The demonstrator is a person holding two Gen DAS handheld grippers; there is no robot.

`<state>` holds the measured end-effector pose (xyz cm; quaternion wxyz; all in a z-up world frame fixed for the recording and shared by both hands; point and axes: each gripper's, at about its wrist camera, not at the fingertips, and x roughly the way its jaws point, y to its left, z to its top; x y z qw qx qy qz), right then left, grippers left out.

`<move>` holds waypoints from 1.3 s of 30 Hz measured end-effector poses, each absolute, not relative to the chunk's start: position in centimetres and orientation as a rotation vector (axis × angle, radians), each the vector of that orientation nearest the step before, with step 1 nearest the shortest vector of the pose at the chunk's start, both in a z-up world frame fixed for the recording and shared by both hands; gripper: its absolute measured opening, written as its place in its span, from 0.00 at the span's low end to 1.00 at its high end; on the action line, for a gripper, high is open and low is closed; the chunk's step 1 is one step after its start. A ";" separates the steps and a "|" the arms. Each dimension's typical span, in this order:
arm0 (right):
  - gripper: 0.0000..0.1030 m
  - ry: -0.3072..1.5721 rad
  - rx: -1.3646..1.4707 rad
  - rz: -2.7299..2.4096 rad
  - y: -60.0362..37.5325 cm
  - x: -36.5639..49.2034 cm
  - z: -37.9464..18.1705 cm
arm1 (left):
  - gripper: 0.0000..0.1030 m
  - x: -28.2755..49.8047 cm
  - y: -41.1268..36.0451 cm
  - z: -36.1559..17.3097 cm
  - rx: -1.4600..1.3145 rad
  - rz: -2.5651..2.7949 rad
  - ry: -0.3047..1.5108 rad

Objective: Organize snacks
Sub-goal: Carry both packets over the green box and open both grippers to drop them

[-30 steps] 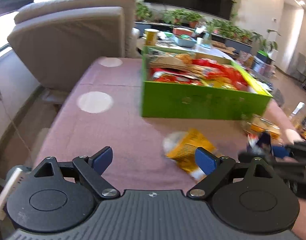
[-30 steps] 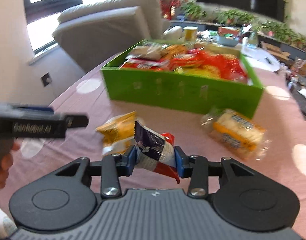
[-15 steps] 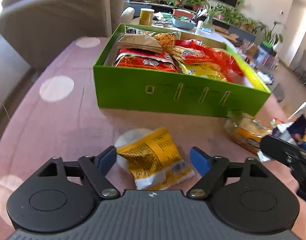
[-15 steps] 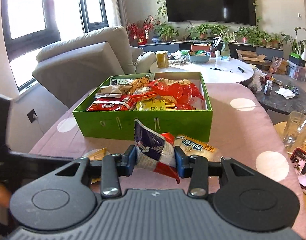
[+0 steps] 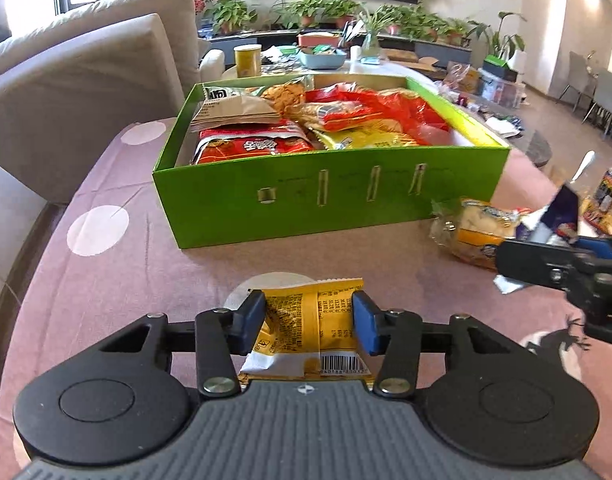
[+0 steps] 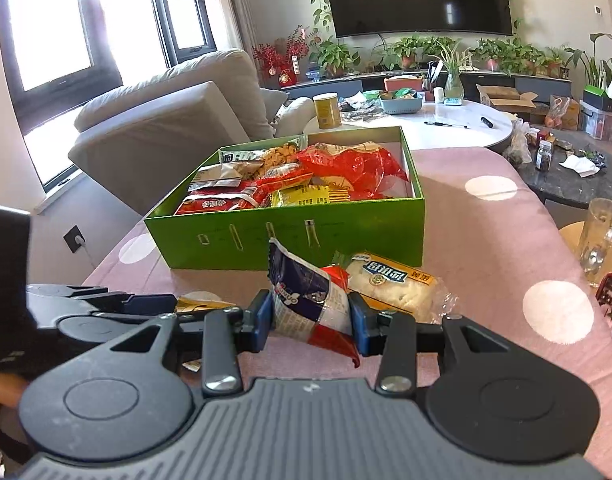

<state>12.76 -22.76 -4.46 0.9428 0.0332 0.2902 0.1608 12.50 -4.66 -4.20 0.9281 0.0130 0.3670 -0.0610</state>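
Observation:
A yellow snack packet lies on the pink dotted tablecloth. My left gripper is closing on it, and both blue pads touch its sides. My right gripper is shut on a blue, white and red packet, held just above the cloth. The green box full of snack bags stands behind both. A clear-wrapped bread packet lies in front of the box's right corner. In the left wrist view the right gripper shows at the right edge.
A grey sofa stands left of the table. Behind the box is a round white table with a yellow canister. A drinking glass stands at the right. The cloth's edge falls away at the left.
My left gripper moved in over the yellow packet and its jaws came together onto it. The right gripper kept its packet and swung to face the box squarely.

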 end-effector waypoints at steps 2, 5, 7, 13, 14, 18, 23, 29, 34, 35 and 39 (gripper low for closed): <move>0.61 0.590 0.070 0.331 -22.8 12.7 -4.4 | 0.43 12.0 -4.6 -3.7 0.017 -0.139 0.737; 0.61 0.579 0.068 0.334 -22.6 12.5 -4.1 | 0.43 11.5 -4.5 -2.9 0.015 -0.148 0.705; 0.61 0.573 0.067 0.334 -22.6 12.4 -4.0 | 0.43 11.2 -4.6 -2.2 0.014 -0.153 0.683; 0.61 0.559 0.074 0.338 -22.6 12.4 -3.5 | 0.43 10.8 -4.7 -0.5 0.019 -0.169 0.627; 0.61 0.556 0.073 0.339 -22.6 12.4 -3.4 | 0.43 10.9 -4.7 -0.2 0.020 -0.173 0.622; 0.61 0.538 0.068 0.340 -22.5 12.7 -2.7 | 0.43 11.4 -5.2 0.5 0.032 -0.183 0.602; 0.61 0.504 0.080 0.337 -22.9 13.4 -1.5 | 0.43 12.0 -5.6 1.8 0.036 -0.201 0.573; 0.61 0.477 0.090 0.333 -23.2 14.6 -0.3 | 0.43 13.1 -6.0 2.8 0.042 -0.199 0.549; 0.61 0.464 0.098 0.320 -23.7 16.2 0.3 | 0.43 13.9 -6.2 3.2 0.049 -0.197 0.545; 0.61 0.462 0.099 0.316 -23.7 16.6 0.4 | 0.43 14.1 -6.3 3.3 0.050 -0.197 0.544; 0.61 0.456 0.099 0.308 -23.8 17.7 0.7 | 0.43 14.9 -6.5 3.8 0.054 -0.195 0.537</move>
